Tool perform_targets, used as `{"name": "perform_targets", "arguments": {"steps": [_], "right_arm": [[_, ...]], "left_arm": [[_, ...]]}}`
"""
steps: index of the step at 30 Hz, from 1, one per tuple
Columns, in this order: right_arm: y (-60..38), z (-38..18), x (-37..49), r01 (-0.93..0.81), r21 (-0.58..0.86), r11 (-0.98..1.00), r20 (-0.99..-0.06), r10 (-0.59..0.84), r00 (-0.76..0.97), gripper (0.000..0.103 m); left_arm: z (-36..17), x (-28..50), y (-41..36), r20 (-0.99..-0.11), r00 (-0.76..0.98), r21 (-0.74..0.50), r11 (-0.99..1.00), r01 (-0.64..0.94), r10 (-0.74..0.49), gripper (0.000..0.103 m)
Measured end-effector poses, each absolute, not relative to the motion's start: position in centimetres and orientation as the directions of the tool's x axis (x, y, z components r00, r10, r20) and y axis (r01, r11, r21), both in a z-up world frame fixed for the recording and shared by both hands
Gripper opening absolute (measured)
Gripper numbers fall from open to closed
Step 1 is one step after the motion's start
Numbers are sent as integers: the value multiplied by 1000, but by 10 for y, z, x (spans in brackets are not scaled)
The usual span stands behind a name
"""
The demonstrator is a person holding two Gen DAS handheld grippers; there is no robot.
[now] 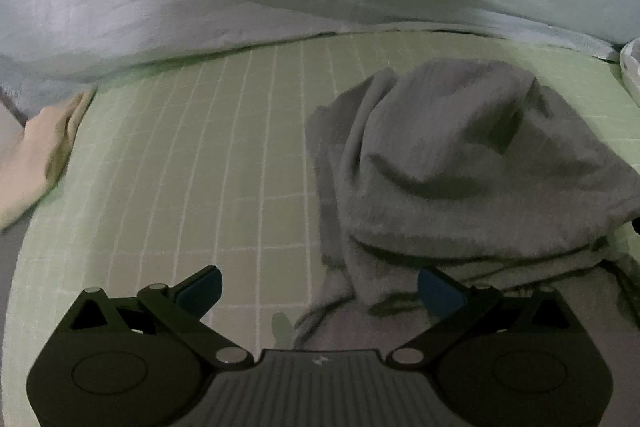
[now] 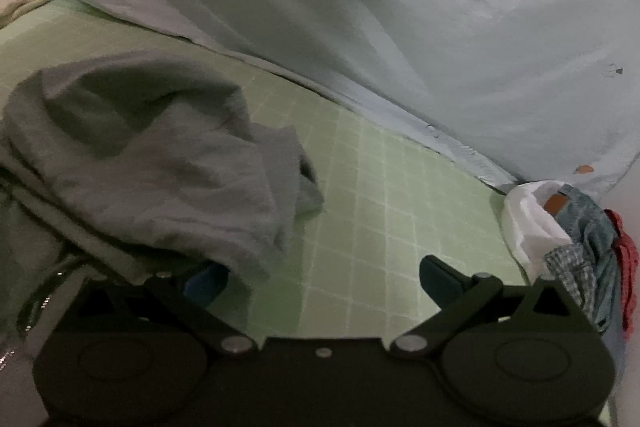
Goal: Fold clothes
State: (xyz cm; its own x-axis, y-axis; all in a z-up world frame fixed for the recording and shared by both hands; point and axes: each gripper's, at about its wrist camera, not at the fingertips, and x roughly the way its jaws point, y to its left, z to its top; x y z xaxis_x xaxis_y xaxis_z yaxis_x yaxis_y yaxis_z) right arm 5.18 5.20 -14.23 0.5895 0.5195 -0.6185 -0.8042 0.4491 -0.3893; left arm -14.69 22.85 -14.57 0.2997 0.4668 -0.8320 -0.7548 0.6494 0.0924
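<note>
A crumpled grey garment (image 1: 472, 163) lies in a heap on the green checked sheet (image 1: 200, 163); it also shows in the right wrist view (image 2: 152, 155). My left gripper (image 1: 320, 291) is open, low over the garment's near left edge, its right finger against the cloth. My right gripper (image 2: 324, 283) is open at the garment's near right edge, its left finger partly under a fold. Neither holds anything.
A pale blue quilt (image 2: 440, 27) with carrot prints bunches along the far side. A cream cloth (image 1: 40, 155) lies at the far left. A pile of other clothes (image 2: 580, 243), white, denim, checked and red, sits at the right.
</note>
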Motion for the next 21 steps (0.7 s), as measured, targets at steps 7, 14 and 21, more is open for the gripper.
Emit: {"name": "perform_targets", "arguments": {"steps": [7,14,21], "right_arm": [[55,-130,57,-821,-285,495,-584,589,559,103],[46,-127,69,-810,-170,562,-580,607,543,103],[45,-124,65,-807,-171,565,-569,612,550,103]], "left_arm": [[-146,-160,228,-846,308,23,606,-795,436,102],[-137,-167,222,-832,313,19,589,-808,457,102],[-127,-174,211,-815,331,13,585,-811,476,102]]}}
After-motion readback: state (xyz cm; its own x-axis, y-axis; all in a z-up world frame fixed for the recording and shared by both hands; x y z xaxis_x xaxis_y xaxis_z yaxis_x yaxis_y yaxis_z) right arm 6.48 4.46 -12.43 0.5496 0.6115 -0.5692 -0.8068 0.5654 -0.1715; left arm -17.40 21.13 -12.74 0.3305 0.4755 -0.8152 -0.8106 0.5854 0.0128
